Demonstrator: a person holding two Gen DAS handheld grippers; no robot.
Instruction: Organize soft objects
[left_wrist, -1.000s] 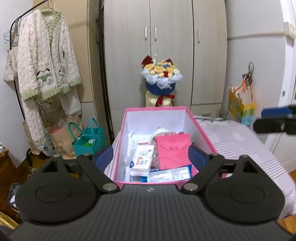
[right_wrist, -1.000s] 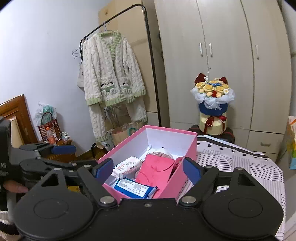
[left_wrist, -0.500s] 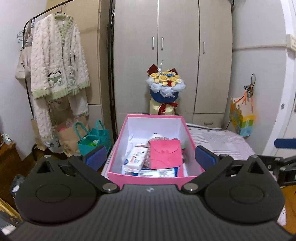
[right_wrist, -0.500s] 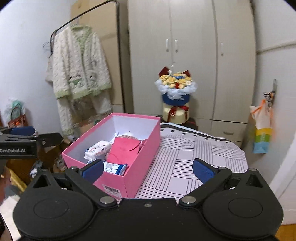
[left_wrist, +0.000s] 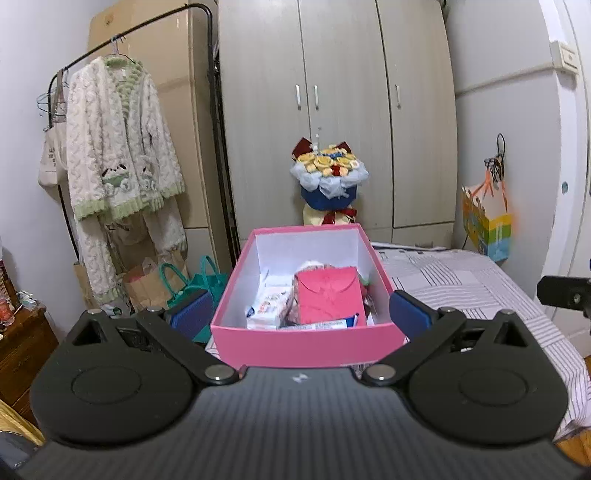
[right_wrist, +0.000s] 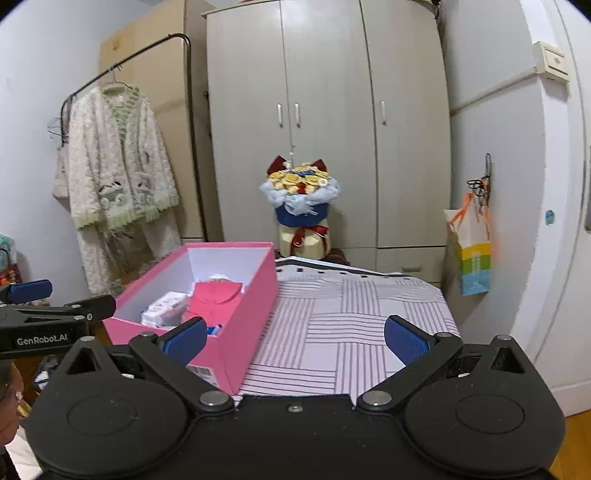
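A pink box (left_wrist: 306, 347) with a white inside stands on the striped bed cover (left_wrist: 461, 280); it also shows in the right wrist view (right_wrist: 255, 325). Inside lie a red fabric pouch (left_wrist: 328, 295), a white tissue pack (left_wrist: 267, 308) and a blue-edged wipes pack (left_wrist: 321, 325). My left gripper (left_wrist: 301, 314) is open and empty, level with the box's near wall. My right gripper (right_wrist: 295, 338) is open and empty, right of the box above the bed cover (right_wrist: 351, 325). The left gripper's fingers (right_wrist: 26, 290) show at the left edge of the right wrist view.
A wardrobe (left_wrist: 332, 110) stands behind, with a flower bouquet (left_wrist: 328, 177) in front of it. A fluffy white robe (left_wrist: 118, 177) hangs on a rack at the left above bags (left_wrist: 192, 280). A colourful paper bag (left_wrist: 487, 225) hangs on the right wall.
Both grippers have drawn back from the box and stayed open. The right gripper has swung right, so the box now sits at its left.
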